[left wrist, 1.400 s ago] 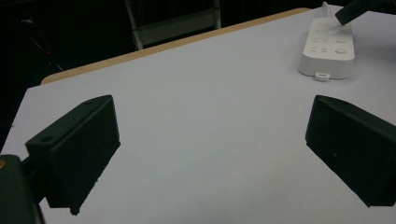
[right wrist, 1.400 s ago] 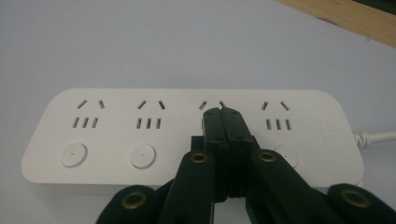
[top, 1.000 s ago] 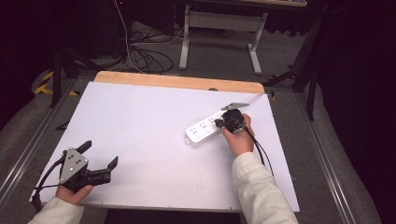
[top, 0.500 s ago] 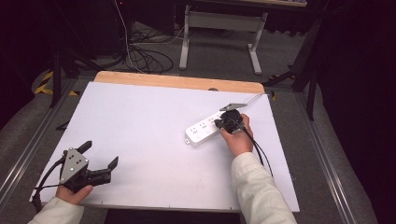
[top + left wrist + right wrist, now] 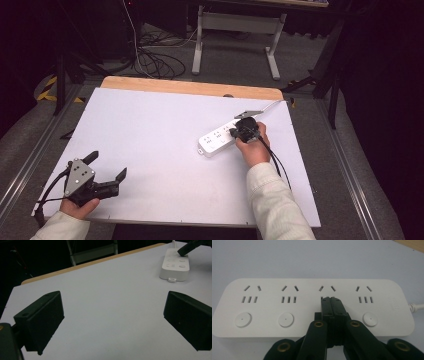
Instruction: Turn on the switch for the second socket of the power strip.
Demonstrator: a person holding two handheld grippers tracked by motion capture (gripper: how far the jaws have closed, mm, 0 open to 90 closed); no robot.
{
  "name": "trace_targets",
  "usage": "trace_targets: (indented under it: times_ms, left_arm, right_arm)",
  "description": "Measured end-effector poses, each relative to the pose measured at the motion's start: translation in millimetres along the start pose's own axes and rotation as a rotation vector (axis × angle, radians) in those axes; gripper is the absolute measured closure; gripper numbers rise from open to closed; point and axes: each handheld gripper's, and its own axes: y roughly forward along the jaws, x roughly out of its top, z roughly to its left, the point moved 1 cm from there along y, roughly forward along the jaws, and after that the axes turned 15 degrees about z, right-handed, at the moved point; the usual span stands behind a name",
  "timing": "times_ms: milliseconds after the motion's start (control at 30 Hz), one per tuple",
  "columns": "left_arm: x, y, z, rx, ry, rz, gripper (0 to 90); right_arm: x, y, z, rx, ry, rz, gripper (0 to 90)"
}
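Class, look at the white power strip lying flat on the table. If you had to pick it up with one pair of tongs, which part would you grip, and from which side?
Probably grip the power strip across its narrow width, near the middle, coming from above. It lies flat, long and slim, so its two long edges suit the jaws and a middle grip should balance it. The cord leaves one end.

A white power strip (image 5: 220,139) lies on the white table (image 5: 150,130).

- Left gripper (image 5: 107,167), lower left of the high view: black body with two blocky black jaws, a grey three-cornered plate on top, and a thin black cable.
- Right gripper (image 5: 331,305): black links with brass-coloured rivets.
- Both sleeves: pale cream fabric.
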Motion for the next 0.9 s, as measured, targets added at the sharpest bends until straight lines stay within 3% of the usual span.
trace_targets:
  times_ms: [633, 900]
  left_arm:
    - [0.2, -0.6, -0.5, -0.005, -0.001, -0.004, 3.4]
    - [0.1, -0.3, -0.6, -0.003, -0.001, -0.003, 3.4]
  right_arm:
    - [1.4, 1.2, 1.7, -0.012, 0.012, 0.018, 90.0]
    - [-1.9, 1.3, 0.6, 0.002, 0.049, -0.009, 90.0]
